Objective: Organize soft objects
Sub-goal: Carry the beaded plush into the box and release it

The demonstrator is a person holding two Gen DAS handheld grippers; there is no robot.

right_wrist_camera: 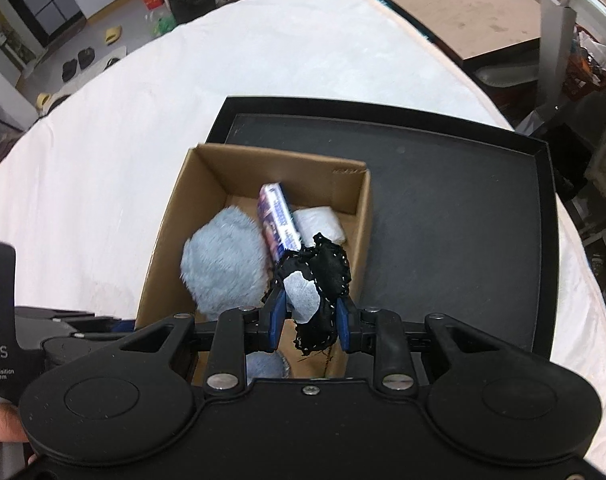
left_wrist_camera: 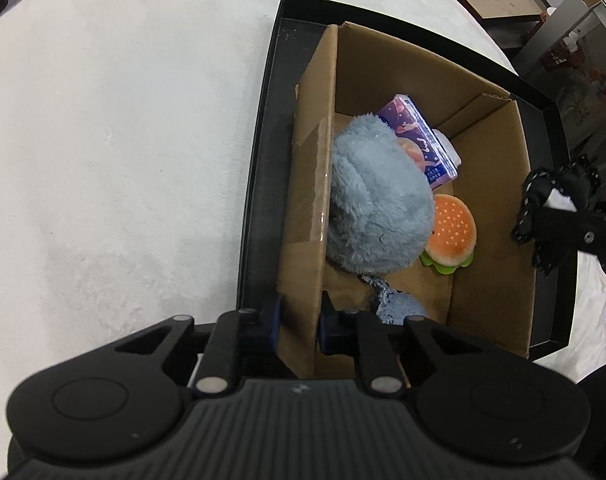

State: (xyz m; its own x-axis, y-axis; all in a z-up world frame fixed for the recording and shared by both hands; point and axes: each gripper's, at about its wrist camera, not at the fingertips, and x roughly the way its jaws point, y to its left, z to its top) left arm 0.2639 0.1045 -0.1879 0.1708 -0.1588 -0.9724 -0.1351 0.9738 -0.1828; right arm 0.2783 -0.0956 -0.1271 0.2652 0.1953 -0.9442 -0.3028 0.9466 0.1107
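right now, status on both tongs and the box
Left tongs clamped on cardboard box wall. Right tongs shut on black cloth, above the box. Blue plush, tissue pack, burger toy already inside. Nothing blocking.

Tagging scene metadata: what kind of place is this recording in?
Likely a lab or workshop-style data-collection room, not a home. A white-covered table holds a black tray with a cardboard box of soft toys; behind it are slippers on the floor and cluttered metal shelving.

The left gripper [left_wrist_camera: 299,326] clamped a brown cardboard box wall [left_wrist_camera: 303,240] between its blue fingers; the right gripper [right_wrist_camera: 309,320] pinched a black white-stitched cloth [right_wrist_camera: 323,280].
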